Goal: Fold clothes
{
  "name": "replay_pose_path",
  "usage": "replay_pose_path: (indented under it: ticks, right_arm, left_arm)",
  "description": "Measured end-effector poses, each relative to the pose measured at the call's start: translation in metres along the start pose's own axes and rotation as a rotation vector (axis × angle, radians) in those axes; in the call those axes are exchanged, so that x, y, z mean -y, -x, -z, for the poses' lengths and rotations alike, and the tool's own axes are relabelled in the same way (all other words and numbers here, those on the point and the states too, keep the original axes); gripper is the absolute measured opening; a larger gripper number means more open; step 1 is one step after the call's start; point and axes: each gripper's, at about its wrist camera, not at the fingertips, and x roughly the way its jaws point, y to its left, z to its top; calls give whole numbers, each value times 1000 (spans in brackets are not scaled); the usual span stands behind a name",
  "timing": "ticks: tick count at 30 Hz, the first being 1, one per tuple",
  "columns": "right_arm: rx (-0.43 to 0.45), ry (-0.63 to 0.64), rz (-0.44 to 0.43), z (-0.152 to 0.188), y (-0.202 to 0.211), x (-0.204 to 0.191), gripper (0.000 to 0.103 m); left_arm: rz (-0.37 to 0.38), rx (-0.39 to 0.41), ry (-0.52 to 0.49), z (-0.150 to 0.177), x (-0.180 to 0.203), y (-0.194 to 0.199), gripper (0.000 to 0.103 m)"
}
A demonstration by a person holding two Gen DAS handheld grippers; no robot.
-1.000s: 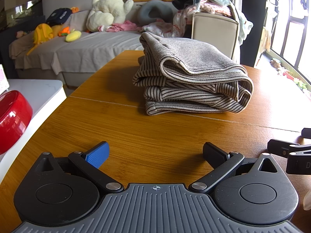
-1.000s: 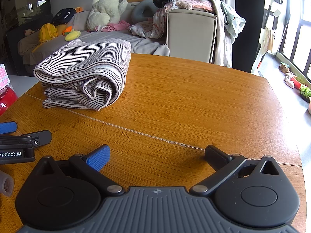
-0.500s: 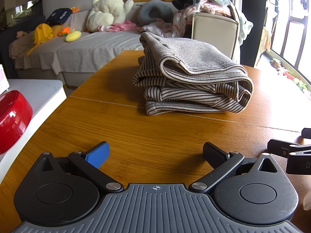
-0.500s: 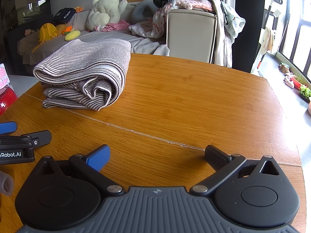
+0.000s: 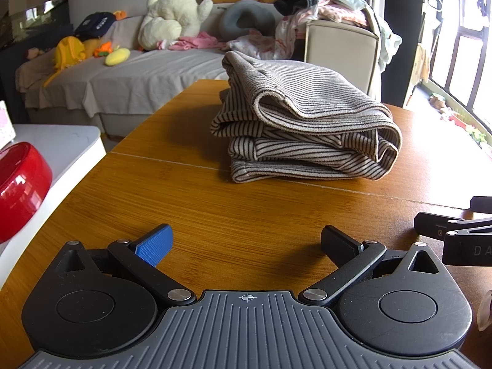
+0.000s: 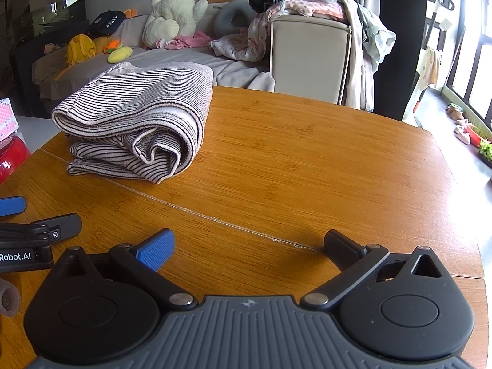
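Observation:
A striped grey and black garment (image 5: 304, 129) lies folded in a thick stack on the wooden table (image 5: 190, 209). In the right wrist view it (image 6: 138, 123) sits at the table's far left. My left gripper (image 5: 246, 243) is open and empty, low over the table, well short of the stack. My right gripper (image 6: 249, 246) is open and empty, to the right of the stack. The right gripper's fingers (image 5: 436, 227) show at the right edge of the left wrist view, and the left gripper's fingers (image 6: 58, 224) at the left edge of the right wrist view.
A red bowl (image 5: 18, 184) sits on a white surface left of the table. Behind are a sofa (image 5: 138, 73) with plush toys and an armchair (image 6: 310, 58) piled with loose clothes. The table's curved edge (image 6: 461, 184) runs down the right.

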Motion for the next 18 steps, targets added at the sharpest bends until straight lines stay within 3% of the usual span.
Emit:
replay_pose_path:
  ticks: [18]
  right_arm:
    - [8, -4, 3, 1, 1, -2, 103]
  left_arm:
    - [2, 1, 1, -1, 0, -1, 103]
